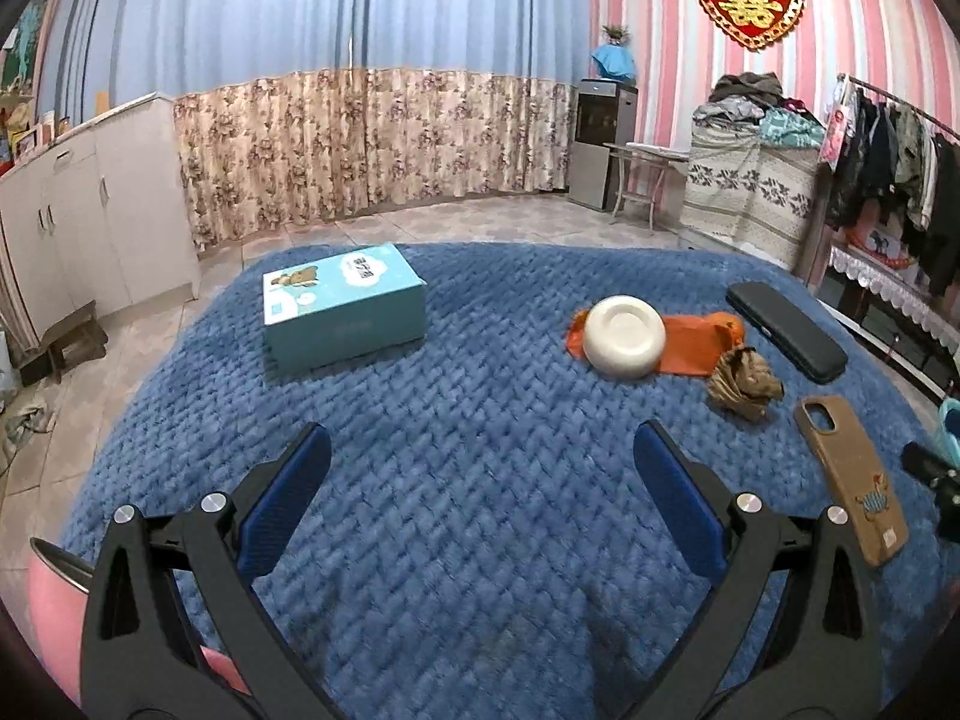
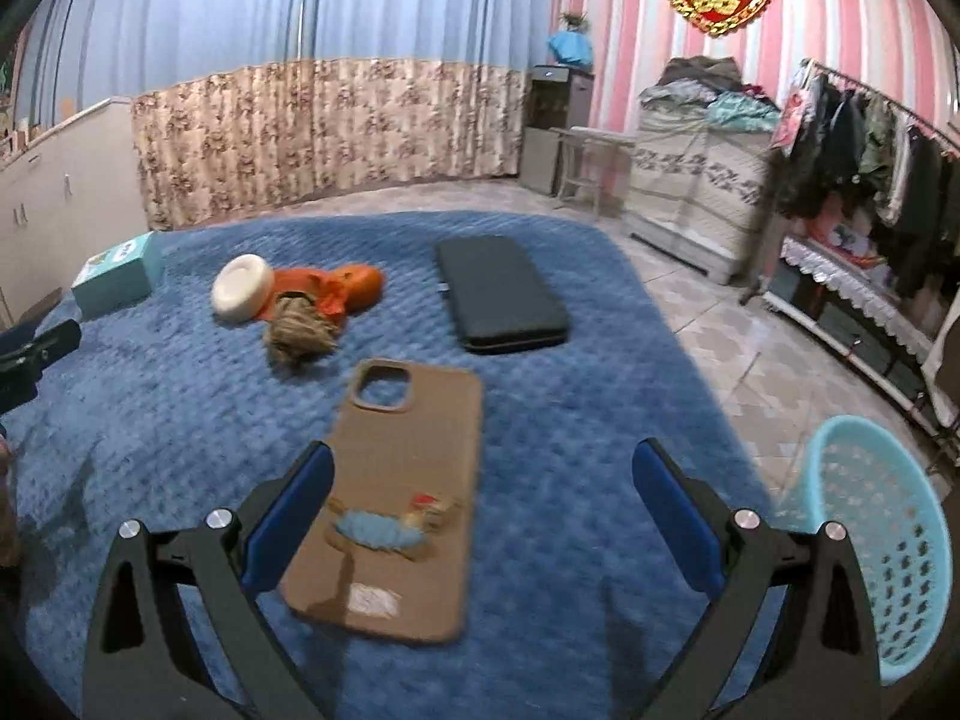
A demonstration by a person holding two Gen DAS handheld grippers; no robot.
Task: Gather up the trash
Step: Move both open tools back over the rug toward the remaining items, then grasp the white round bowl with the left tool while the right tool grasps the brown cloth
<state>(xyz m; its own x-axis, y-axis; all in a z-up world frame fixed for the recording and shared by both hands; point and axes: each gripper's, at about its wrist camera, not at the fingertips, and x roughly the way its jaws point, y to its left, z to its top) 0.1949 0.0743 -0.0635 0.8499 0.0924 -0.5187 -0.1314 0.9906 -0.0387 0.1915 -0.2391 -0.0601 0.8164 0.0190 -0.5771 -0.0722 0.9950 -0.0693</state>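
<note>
The jaws of both grippers stood wide apart and grasped nothing; the left gripper [image 1: 482,450] hung over a bare part of the blue blanket [image 1: 480,408], and the right gripper [image 2: 483,468] hung over the lower half of a brown phone case [image 2: 390,498], without touching it as far as the view showed.

The trash lay on the blanket, toward the far right in the left view — a crumpled brown paper ball [image 1: 744,383], and just behind it an orange wrapper [image 1: 690,342] that was spread flat. A white bowl [image 1: 624,336] sat upside down on the wrapper's left part; the paper ball touched the wrapper's near right corner. In the right view the same group appeared at the far left, well apart from the right gripper; there the picture was a little blurred.

The brown phone case lay face down near the paper ball, with its camera opening pointing away; beyond it rested a flat black case [image 2: 501,294]. A teal box [image 1: 342,306] stood alone on the far left part of the blanket, well apart from the trash.

A light blue perforated basket [image 2: 882,540] stood at the right edge of the bed — only part of it was visible; I could not tell what was inside.
</note>
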